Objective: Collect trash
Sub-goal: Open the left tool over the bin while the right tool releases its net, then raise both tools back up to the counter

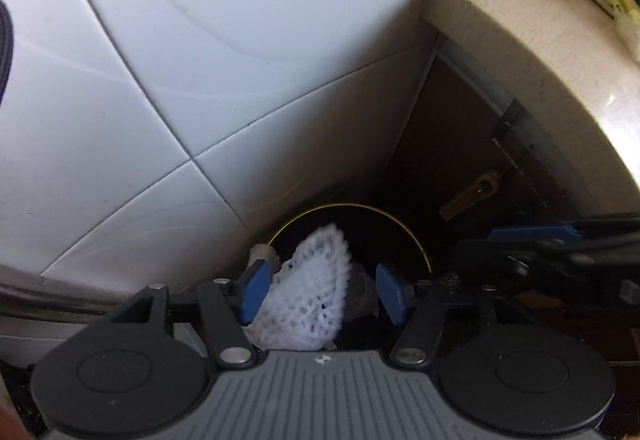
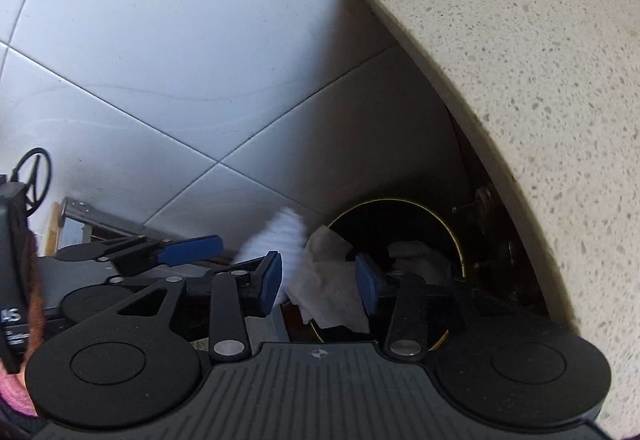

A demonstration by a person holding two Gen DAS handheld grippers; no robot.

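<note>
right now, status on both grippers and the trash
Left gripper open, white foam net between pads. Right gripper open around crumpled tissue. Both over black bin. Nothing blocking.

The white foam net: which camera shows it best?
The left wrist view: the white foam net fills the gap between its fingers, mesh sharp. The right wrist view shows only a blurred white patch behind the crumpled tissue.

Left gripper (image 1: 320, 290) and right gripper (image 2: 320, 282) both point downward, side by side, jaws spread apart.
</note>
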